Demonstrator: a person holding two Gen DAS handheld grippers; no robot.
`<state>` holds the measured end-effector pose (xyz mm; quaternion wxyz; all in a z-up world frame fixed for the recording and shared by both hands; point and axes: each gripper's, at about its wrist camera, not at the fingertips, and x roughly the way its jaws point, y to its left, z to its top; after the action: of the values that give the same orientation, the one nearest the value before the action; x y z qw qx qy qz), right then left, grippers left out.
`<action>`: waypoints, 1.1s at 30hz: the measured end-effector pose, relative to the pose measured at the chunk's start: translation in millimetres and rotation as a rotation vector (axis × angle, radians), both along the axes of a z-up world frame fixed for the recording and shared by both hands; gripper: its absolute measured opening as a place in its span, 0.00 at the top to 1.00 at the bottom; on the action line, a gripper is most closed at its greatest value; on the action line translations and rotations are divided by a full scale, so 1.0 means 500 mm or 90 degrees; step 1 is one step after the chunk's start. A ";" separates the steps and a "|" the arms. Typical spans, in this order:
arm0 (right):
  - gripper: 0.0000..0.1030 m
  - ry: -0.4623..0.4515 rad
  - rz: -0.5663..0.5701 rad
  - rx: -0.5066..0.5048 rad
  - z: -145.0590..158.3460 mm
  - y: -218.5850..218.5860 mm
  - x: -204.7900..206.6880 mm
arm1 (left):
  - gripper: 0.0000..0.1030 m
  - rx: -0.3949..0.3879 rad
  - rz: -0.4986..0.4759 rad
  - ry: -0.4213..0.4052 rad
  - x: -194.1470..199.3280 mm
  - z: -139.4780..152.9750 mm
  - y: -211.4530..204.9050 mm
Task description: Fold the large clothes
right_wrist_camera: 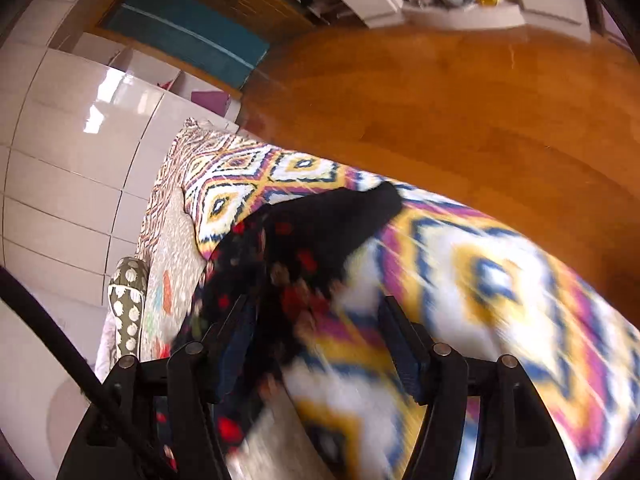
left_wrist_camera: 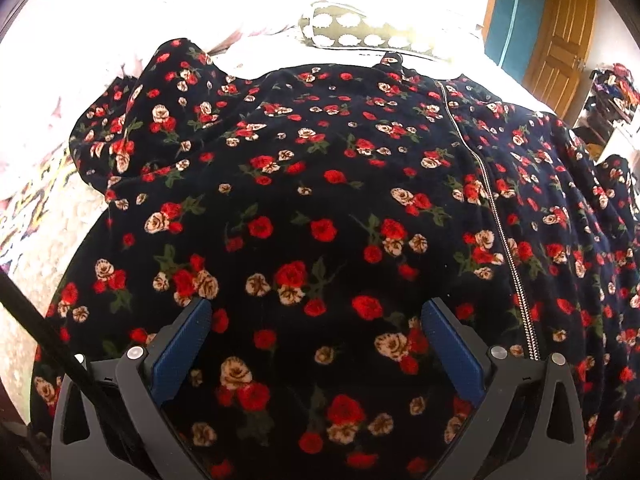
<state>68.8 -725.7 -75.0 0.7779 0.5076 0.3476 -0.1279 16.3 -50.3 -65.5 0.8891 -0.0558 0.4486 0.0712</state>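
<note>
A large dark garment with red and cream roses [left_wrist_camera: 320,208] lies spread over the bed and fills the left wrist view; a silver zipper [left_wrist_camera: 496,216] runs down its right part. My left gripper [left_wrist_camera: 316,312] is open just above the cloth, with its blue pads [left_wrist_camera: 184,344] wide apart and nothing between them. In the blurred right wrist view an edge of the same garment [right_wrist_camera: 304,240] lies on a patterned bedspread [right_wrist_camera: 500,280]. My right gripper [right_wrist_camera: 316,312] is open over that edge, and the cloth lies between its fingers.
A cushion with white spots [left_wrist_camera: 352,32] lies at the head of the bed, also in the right wrist view [right_wrist_camera: 128,300]. A wooden door [left_wrist_camera: 560,48] and cluttered shelves [left_wrist_camera: 616,88] stand at the right. A wooden floor [right_wrist_camera: 460,112] and glossy white wardrobe panels [right_wrist_camera: 72,152] border the bed.
</note>
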 end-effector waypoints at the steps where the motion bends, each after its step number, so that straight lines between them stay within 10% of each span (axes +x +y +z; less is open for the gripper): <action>1: 0.42 0.010 -0.004 -0.005 -0.003 0.006 0.013 | 0.00 0.000 0.000 -0.004 -0.002 0.001 0.000; 2: 0.69 0.019 -0.004 -0.008 -0.004 0.006 0.030 | 0.00 -0.002 0.000 -0.009 -0.006 0.002 0.000; 4: 0.90 0.017 0.007 -0.010 0.008 -0.003 0.045 | 0.00 -0.007 -0.001 -0.013 -0.010 0.003 0.002; 11: 0.92 0.027 -0.122 -0.129 0.128 -0.075 -0.051 | 0.00 0.009 -0.005 0.003 -0.008 0.003 -0.005; 18: 0.92 0.049 -0.101 -0.278 0.266 0.015 -0.056 | 0.00 -0.004 -0.014 0.028 -0.007 0.024 0.010; 26: 0.92 -0.086 0.166 -0.409 0.472 0.424 0.062 | 0.00 -0.061 0.000 -0.075 -0.138 0.161 0.097; 33: 0.92 -0.146 0.468 -0.417 0.432 0.931 0.156 | 0.00 -0.033 0.082 -0.132 -0.263 0.218 0.277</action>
<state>147.0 -260.1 141.0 0.9230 0.0918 0.3573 0.1092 -115.0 88.0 43.5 0.9226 -0.1146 0.3514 0.1101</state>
